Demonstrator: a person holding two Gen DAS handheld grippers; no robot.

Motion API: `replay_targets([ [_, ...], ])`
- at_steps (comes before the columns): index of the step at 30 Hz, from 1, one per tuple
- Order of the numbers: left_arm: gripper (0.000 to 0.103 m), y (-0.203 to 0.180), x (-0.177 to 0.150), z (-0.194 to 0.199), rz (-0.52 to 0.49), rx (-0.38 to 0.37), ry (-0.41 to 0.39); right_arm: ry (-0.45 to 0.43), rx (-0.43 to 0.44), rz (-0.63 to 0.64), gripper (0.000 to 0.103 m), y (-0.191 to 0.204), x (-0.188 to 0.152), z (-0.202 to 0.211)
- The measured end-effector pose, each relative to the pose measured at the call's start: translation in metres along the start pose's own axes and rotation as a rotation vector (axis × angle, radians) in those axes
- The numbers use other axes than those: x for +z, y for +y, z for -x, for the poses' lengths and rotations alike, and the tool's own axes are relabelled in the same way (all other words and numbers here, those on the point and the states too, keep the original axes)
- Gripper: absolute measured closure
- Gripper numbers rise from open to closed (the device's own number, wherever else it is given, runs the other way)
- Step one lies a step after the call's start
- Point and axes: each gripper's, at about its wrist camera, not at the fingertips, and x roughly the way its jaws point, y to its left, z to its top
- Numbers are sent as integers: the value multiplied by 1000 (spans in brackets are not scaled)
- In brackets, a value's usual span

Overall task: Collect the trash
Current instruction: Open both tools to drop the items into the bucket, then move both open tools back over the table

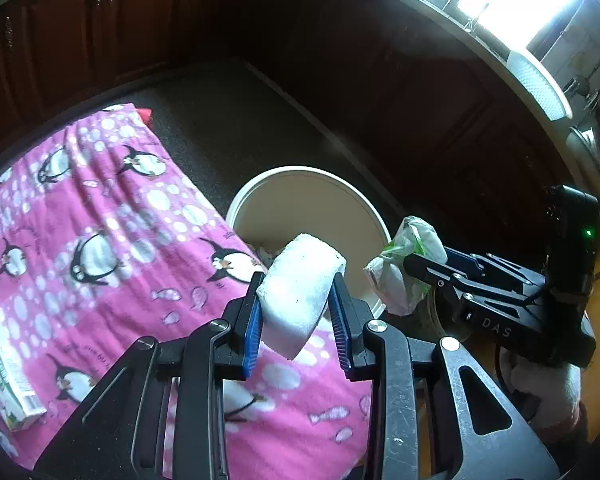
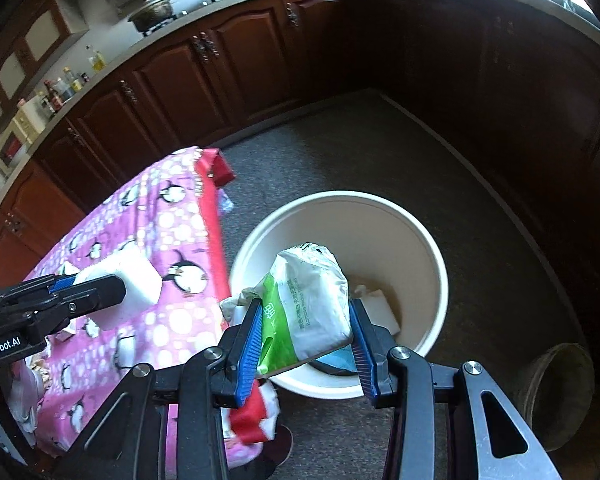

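- Holding 2 pieces of trash at once: the left gripper [image 1: 298, 312] is clamped on a white foam block [image 1: 300, 288], and the right gripper [image 2: 306, 334] is clamped on a crumpled green-and-white tissue pack [image 2: 312, 300].
- Both loads hang beside or over the cream bin [image 2: 436, 280] on the floor, which stands just beside the table with the pink penguin cloth [image 1: 100, 220]. Judgement: they are carried there for dropping.
- Tissue pack: over the bin's near rim in the right wrist view; long axis runs forward along the fingers, far end tilted up.
- Foam block: above the cloth's edge, near the bin rim but not clearly over the opening; long axis runs forward and up, out past the blue pads [image 1: 254, 320].
- Bin already contains white scraps [image 2: 380, 306].
- A printed box [image 1: 4, 364] lies on the cloth, uncollected.
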Motion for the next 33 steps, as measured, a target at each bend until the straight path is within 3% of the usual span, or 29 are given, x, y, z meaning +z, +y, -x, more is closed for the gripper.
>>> replay_targets([
  [9, 73, -5, 16, -23, 20, -8, 4, 25, -63, -18, 61, -16, 1, -16],
  [13, 65, -6, 22, -30, 35, -34, 4, 23, -87, -18, 58, -16, 5, -21],
  [16, 57, -7, 25, -34, 51, -50, 3, 9, -107, -26, 51, -17, 6, -20],
  [18, 54, -6, 25, -36, 52, -48, 10, 7, -108, -41, 38, -19, 6, -19],
  [19, 52, -6, 24, -36, 52, -44, 13, 7, -101, -48, 37, -20, 6, -18],
  [23, 46, -1, 20, -37, 62, -44, 23, 15, -98, -40, 36, -16, 4, -18],
  [33, 46, 6, 12, -22, 55, -26, 8, 13, -87, -17, 36, -3, 2, -14],
])
